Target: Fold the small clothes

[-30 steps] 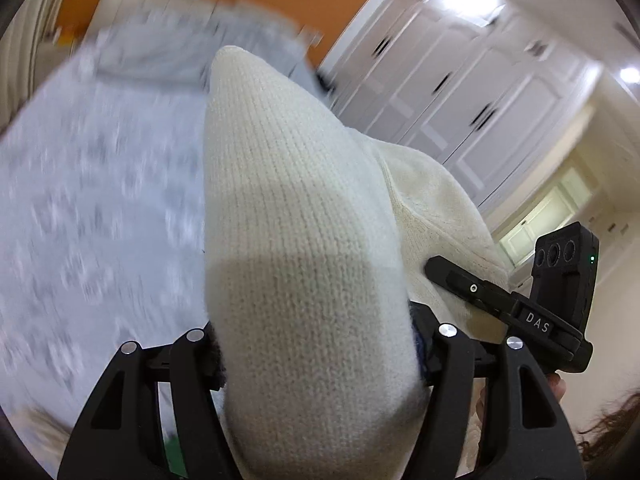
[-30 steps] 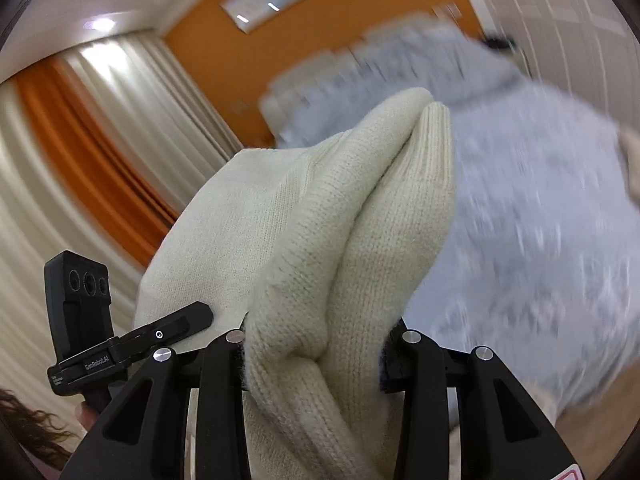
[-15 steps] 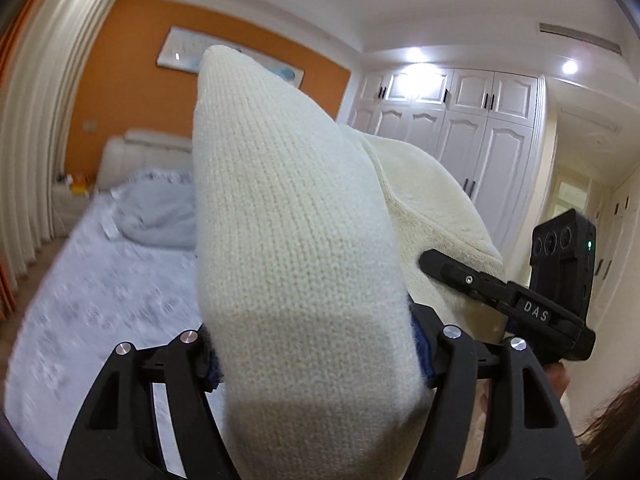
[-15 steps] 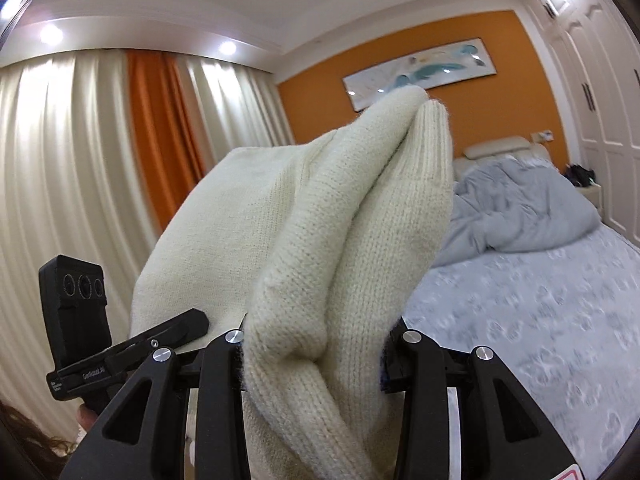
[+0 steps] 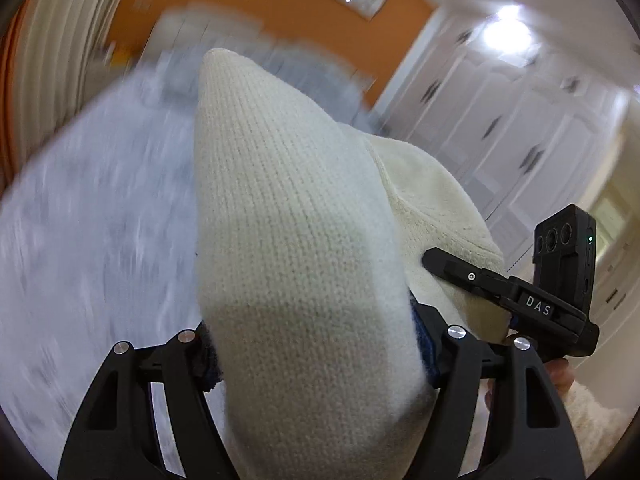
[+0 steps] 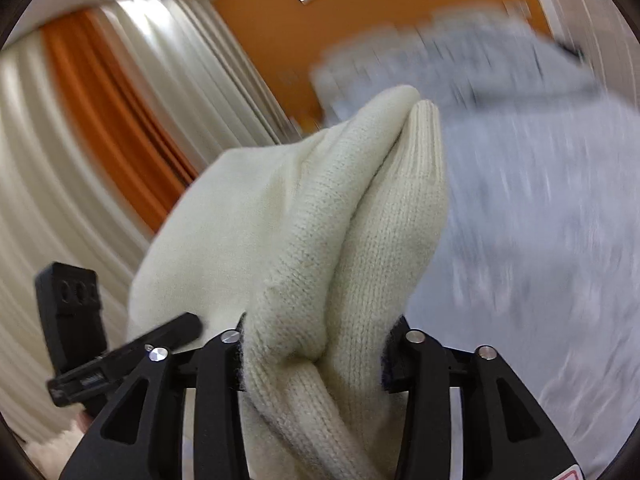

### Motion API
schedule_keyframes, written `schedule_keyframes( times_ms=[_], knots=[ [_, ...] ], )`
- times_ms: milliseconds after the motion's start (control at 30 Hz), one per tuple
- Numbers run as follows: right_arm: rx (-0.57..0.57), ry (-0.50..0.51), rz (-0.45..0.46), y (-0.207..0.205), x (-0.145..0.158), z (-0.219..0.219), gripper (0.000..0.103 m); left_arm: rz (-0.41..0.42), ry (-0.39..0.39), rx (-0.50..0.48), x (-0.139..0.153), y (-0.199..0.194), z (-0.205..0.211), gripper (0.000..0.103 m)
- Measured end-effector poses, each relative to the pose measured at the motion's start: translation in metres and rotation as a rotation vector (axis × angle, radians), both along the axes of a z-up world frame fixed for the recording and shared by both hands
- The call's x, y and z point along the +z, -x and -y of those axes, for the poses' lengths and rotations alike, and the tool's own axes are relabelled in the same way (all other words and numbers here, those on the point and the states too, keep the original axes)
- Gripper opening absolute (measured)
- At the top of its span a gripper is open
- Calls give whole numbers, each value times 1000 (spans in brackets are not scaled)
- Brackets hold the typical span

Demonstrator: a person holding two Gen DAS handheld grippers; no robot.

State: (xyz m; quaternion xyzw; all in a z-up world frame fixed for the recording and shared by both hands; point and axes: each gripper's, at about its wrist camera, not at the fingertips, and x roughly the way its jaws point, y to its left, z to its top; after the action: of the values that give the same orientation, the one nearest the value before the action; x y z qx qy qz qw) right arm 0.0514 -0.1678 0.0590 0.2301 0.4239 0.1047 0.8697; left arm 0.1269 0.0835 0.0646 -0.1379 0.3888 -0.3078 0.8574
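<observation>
The left gripper (image 5: pixel 316 354) has a broad fold of a cream knit garment (image 5: pixel 288 216) between its two black fingers; the fabric fills the whole gap, the pads press on both sides, and the jaws have just been opening a little with the cloth still clamped. The garment rises from the lower centre of the left wrist view to a blunt tip in the upper middle. Only this view shows the white wardrobe doors (image 5: pixel 516 128) at the right and, at the right edge, the other gripper's black body marked DAS with fingertips of a hand (image 5: pixel 556 372) below it. The right gripper (image 6: pixel 316 360) grasps a doubled fold of the same garment (image 6: pixel 320 216), two knit ridges meeting at a crease in the centre; its jaws too have just been opening slightly, the fabric still pinched. Only the right wrist view shows the cream and orange curtains (image 6: pixel 108 120) on the left. Both views show a blurred grey bedspread (image 6: pixel 540 200) behind the cloth and an orange wall (image 5: pixel 248 4).
</observation>
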Motion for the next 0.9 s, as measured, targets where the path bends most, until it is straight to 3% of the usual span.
schedule_keyframes(
  times_ms=[100, 167, 233, 300, 367, 467, 533, 600, 633, 700, 733, 767, 833, 900],
  knots=[
    [-77, 66, -249, 1, -91, 13, 45, -248, -144, 61, -107, -17, 1, 68],
    [-111, 0, -256, 19, -104, 25, 43, -365, -252, 127, -153, -13, -9, 68],
    [-130, 9, -208, 35, -82, 28, 44, -331, -143, 149, -141, 1, -28, 67],
    [-82, 39, -157, 36, -64, 19, 36, -293, -124, 183, -125, 10, -38, 67],
    [-20, 88, -140, 27, -55, 6, 2, -241, -127, 203, -108, 17, -39, 67],
    [60, 142, -192, 17, -70, -14, 1, -212, -175, 224, -99, 18, -32, 68],
    [78, 187, -312, 7, -107, -13, 0, -223, -224, 211, -107, 17, -22, 68],
    [45, 158, -297, 11, -106, -7, 0, -253, -261, 197, -122, 17, -20, 68],
    [39, 149, -283, 14, -99, -5, 1, -263, -257, 192, -128, 19, -22, 69],
    [58, 159, -277, 20, -89, -5, 15, -273, -238, 202, -128, 27, -27, 76],
    [60, 164, -279, 26, -86, -5, 33, -285, -219, 209, -130, 29, -33, 77],
    [40, 182, -286, 29, -87, -3, 61, -300, -204, 211, -135, 28, -36, 78],
    [2, 186, -286, 42, -96, 1, 66, -341, -156, 224, -141, 29, -45, 79],
    [-16, 110, -346, 46, -116, 8, 66, -382, -101, 236, -147, 28, -52, 79]
  ],
)
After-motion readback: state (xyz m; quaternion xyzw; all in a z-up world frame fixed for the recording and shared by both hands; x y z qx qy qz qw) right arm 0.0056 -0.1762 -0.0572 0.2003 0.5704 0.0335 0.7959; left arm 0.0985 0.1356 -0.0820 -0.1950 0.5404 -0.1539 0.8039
